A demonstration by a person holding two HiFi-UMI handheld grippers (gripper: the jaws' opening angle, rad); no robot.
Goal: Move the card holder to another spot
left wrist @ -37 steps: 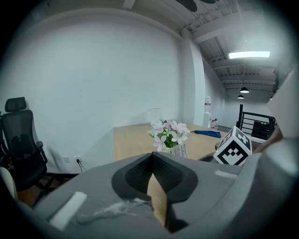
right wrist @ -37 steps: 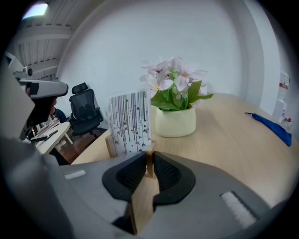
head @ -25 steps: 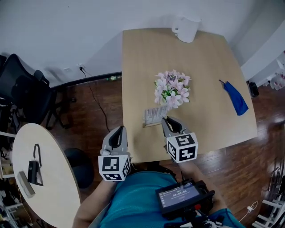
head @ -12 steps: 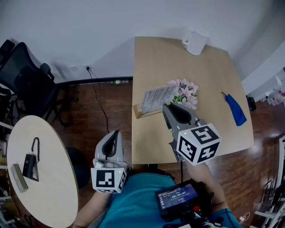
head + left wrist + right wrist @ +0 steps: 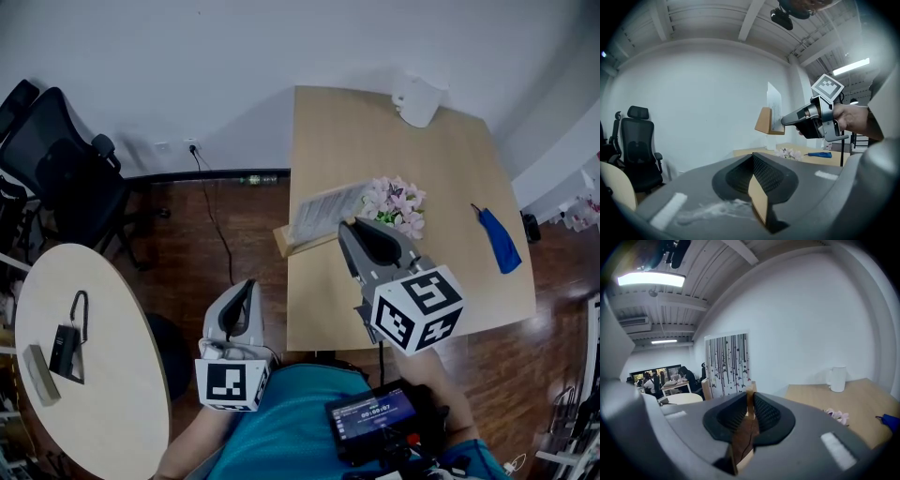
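1. Head view: the right gripper (image 5: pixel 347 230) carries the card holder (image 5: pixel 317 217) over the table (image 5: pixel 422 159)'s left edge, its long axis crosswise to the jaws. The left gripper (image 5: pixel 247 286) is well apart.
2. Left gripper view: its jaws are together and empty.
3. Right gripper view: the jaws are clamped on the card holder's wooden base.

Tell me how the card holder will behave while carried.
Probably light: the right gripper holds the card holder aloft by its wooden base alone. The tall card likely makes it top-heavy, apt to tip when set down. The thin card may flex.
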